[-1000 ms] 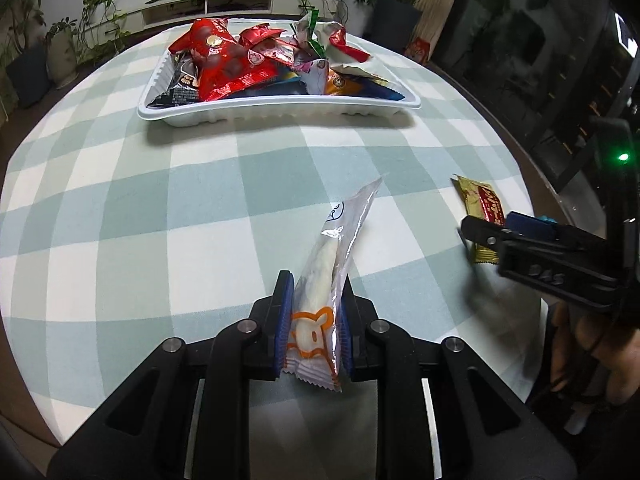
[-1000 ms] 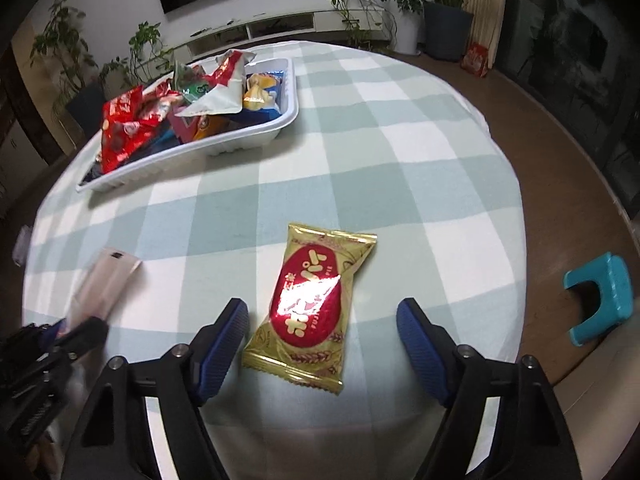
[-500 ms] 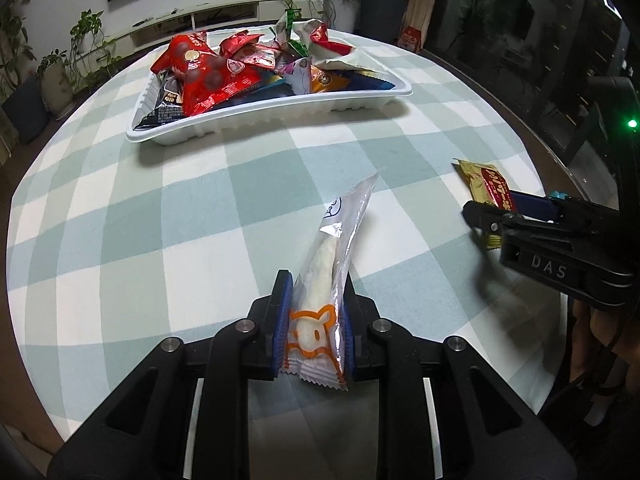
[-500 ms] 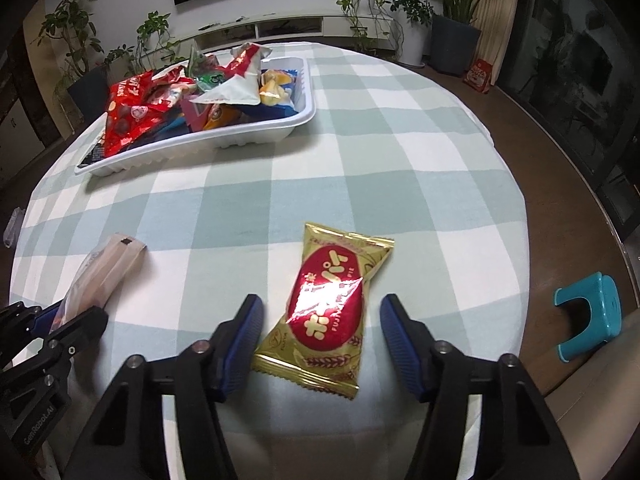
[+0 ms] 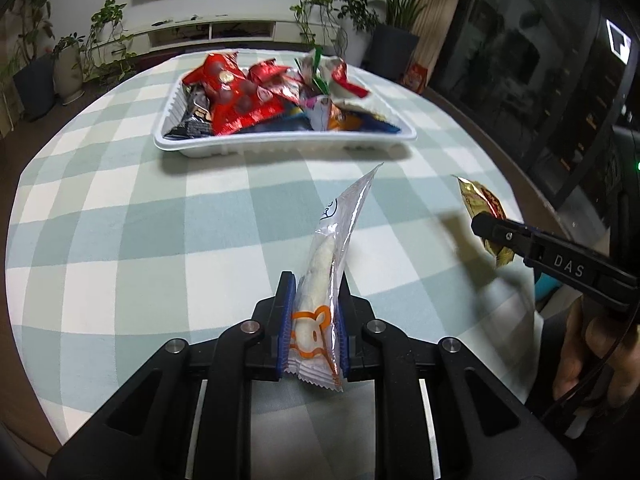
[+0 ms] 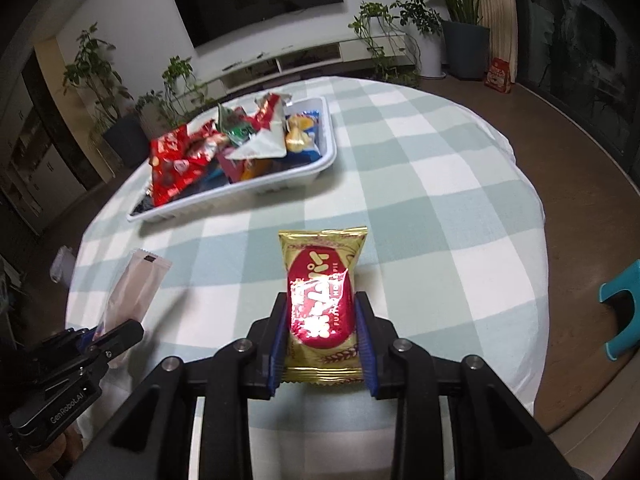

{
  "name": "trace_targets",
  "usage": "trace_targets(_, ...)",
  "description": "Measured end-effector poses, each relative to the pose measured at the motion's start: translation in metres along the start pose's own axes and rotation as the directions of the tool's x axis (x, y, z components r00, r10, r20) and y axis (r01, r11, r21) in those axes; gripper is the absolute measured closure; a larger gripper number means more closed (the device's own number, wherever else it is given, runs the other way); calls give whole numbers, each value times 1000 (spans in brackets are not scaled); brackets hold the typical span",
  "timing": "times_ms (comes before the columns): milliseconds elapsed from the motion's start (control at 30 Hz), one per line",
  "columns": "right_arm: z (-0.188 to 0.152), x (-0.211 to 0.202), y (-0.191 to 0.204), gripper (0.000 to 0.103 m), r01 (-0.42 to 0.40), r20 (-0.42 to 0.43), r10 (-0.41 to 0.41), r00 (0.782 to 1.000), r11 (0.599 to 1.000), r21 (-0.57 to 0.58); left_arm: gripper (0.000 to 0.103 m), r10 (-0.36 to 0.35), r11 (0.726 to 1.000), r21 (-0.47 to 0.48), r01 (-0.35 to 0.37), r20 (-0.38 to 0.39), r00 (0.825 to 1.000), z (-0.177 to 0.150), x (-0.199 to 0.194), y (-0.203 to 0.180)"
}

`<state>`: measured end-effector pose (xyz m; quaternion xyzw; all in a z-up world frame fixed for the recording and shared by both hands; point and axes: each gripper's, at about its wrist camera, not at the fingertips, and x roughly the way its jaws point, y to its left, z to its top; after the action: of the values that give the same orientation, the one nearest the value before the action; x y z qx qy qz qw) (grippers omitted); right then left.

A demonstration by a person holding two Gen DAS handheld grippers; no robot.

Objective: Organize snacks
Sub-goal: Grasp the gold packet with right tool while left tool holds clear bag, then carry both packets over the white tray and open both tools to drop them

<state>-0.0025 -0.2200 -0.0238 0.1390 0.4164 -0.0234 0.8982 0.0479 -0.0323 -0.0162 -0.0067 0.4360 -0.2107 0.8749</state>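
My left gripper (image 5: pixel 315 284) is shut on the bottom end of a long clear snack packet (image 5: pixel 332 248) with orange print, which slants up and away above the checked cloth. My right gripper (image 6: pixel 320 304) has its jaws closing on a gold and red snack packet (image 6: pixel 320 268), with the blue pads pressing both its sides. From the left wrist view that gold packet (image 5: pixel 480 200) sticks out of the right gripper (image 5: pixel 480 226), tilted above its shadow. A white tray (image 5: pixel 280 148) heaped with snack packets stands at the far side of the table.
The round table's edge curves close on the right and near sides. A teal stool (image 6: pixel 620 312) stands on the floor to the right. A person's hand (image 5: pixel 600 352) holds the right gripper. Potted plants and a low white cabinet line the wall behind.
The right jaws have narrowed from wide apart onto the gold packet, which now sits straight between the pads. The left gripper keeps its hold on the long packet.
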Motion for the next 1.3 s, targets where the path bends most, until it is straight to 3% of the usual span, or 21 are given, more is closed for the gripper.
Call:
trace_targets(400,16,-19,5,70,-66,82,64,995,998,20,87,-89,985,-138,102,99,991,13,-26,25)
trace_targets(633,67,-32,23,70,-122,164,121,979,993,-5,87,-67,986,-140,90,161,985,52,-47,30)
trace_targets(767,110,-28,41,70,-146,212,150,966,989,-35,87,-67,985,-149,90,152,986,91,-35,40)
trace_targets(1033,178,48,65,70,-149,129,160,979,985,-89,87,11,995,-104,1,109,994,181,14,43)
trace_targets(1167,186,91,72,70,-153,75,161,984,983,-100,87,47,995,-96,-39,79,996,204,45,41)
trace_targets(1300,182,108,80,70,-163,63,174,983,976,-146,86,68,991,-120,-62,49,996,209,72,46)
